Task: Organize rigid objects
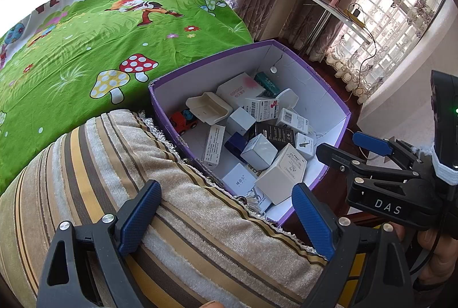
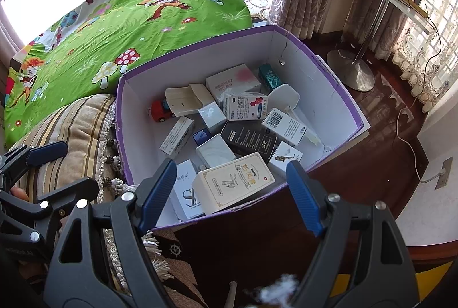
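A: We're over the purple box now, and it's packed: small cartons, a cream plastic holder, a red toy car, all lying loose and criss-cross inside.

B: And both our tools are empty. The right gripper has its jaws wide apart, and so does the left gripper.

A: What sits nearest us?

B: The cream carton with the bird drawing. It lies just ahead of the right jaws, between their tips in the right wrist view, at the box's near wall. Its long axis runs across the gap, slightly tilted up to the right.

A: So the right hand is nearer; the left hangs over the striped cushion, beside the box.

B: Whether things are going in or coming out onto the green bedsheet, we can't judge. The pile fits either.
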